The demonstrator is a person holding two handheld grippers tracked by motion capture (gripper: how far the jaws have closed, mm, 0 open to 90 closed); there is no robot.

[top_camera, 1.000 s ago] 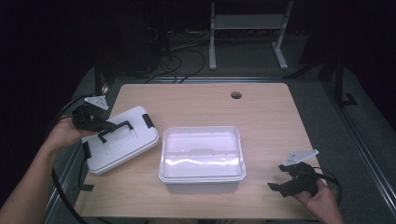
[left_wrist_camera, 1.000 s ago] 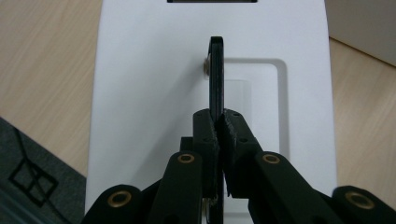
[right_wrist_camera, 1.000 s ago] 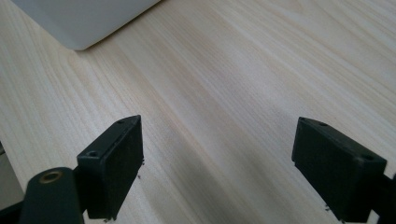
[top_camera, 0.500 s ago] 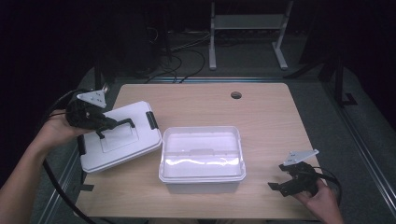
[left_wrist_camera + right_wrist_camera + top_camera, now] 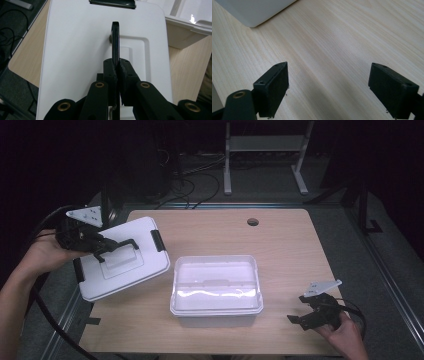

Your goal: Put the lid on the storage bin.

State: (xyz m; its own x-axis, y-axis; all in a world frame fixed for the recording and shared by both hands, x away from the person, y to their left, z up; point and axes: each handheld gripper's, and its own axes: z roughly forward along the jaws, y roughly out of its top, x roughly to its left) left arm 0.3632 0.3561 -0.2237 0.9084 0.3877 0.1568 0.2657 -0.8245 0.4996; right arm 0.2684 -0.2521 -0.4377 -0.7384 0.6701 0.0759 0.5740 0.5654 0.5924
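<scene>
Premises present as a lab or recording studio. A bare wooden table (image 5: pixel 280 240) with a cable hole (image 5: pixel 253 222) stands on grey carpet in a dark room. Loose cables (image 5: pixel 195 175) and a white metal stand (image 5: pixel 262 150) occupy the far floor.

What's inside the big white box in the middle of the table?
The white box looks empty: only its shiny white bottom shows. The lid is off, held by its handle in the left gripper.

Wooden table (image 5: pixel 280 245) with round hole (image 5: pixel 253 222), floor cables (image 5: pixel 200 175), metal stand (image 5: pixel 262 150)
</scene>
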